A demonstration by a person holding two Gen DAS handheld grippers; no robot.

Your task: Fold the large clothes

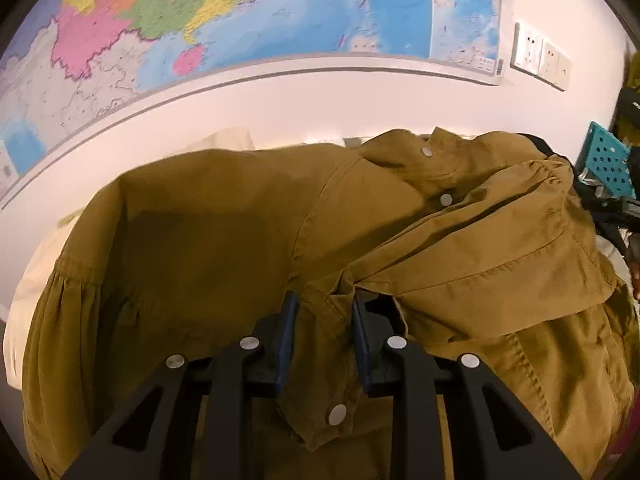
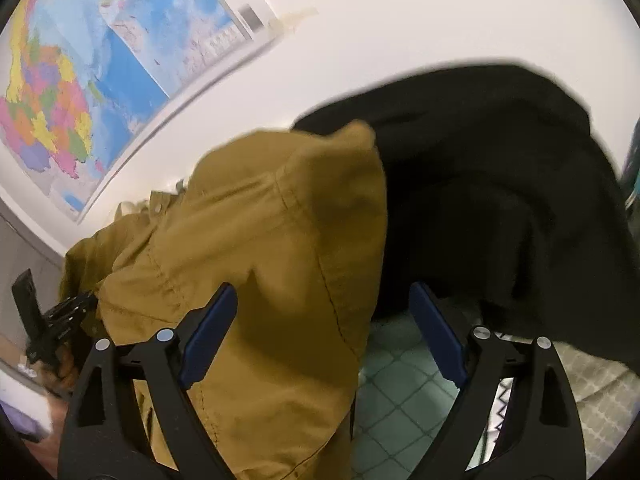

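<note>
A mustard-brown jacket with silver snap buttons fills the left wrist view. My left gripper is shut on a fold of its snap-button edge and holds it up. In the right wrist view the same jacket hangs in front, draped across the left finger. My right gripper is open, its blue-padded fingers wide apart, with jacket cloth lying between them but not pinched. My left gripper's black body shows at the left edge of the right wrist view.
A black garment lies behind the jacket at the right. A teal tiled cloth and a patterned cover lie below. A wall map, wall sockets and a teal perforated crate stand behind.
</note>
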